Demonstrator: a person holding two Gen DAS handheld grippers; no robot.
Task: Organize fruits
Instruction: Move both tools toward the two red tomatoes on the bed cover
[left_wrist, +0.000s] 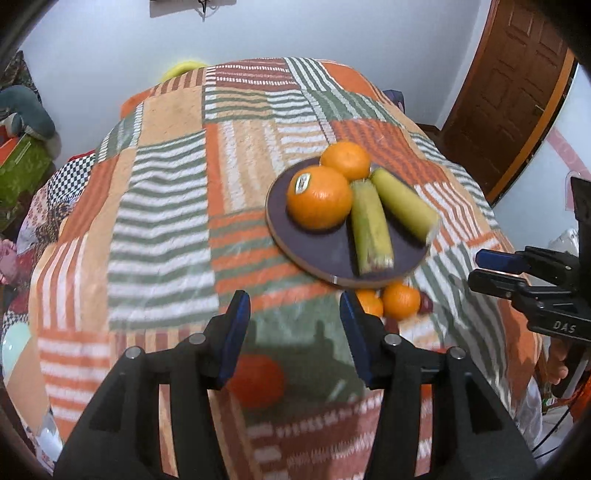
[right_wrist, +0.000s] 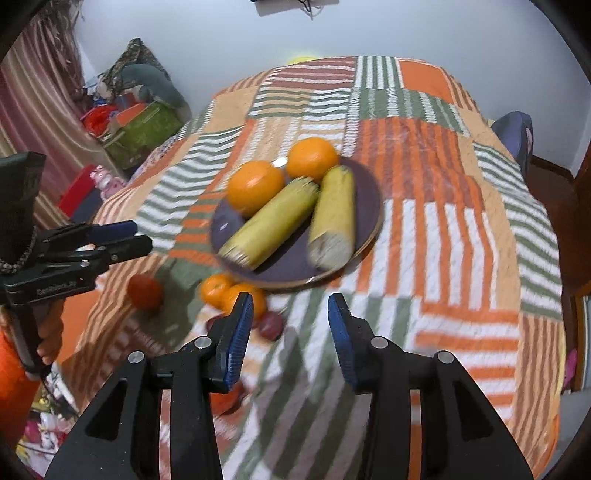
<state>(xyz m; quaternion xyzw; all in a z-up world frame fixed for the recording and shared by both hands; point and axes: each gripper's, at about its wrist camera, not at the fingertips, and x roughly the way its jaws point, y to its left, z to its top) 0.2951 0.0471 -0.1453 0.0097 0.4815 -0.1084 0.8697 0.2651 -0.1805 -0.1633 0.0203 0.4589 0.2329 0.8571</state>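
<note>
Round dark purple plate (left_wrist: 325, 258) sits on striped patchwork cloth (left_wrist: 166, 206). On plate: two big oranges (left_wrist: 319, 197), two yellow-green corn cobs (left_wrist: 371, 230) side by side. Two small oranges (left_wrist: 400, 299) on cloth just beside plate rim. Red tomato (left_wrist: 256, 380) lies apart, under left gripper (left_wrist: 293, 332). Left gripper partly open, holds nothing. Right gripper (right_wrist: 290, 325) partly open, holds nothing.

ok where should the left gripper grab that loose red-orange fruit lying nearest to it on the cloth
Grip the red-orange fruit across its widest middle, coming down from above. It is round and sits alone on the blanket, so either side is free. The left gripper, jaws apart and empty, is already over it.
</note>
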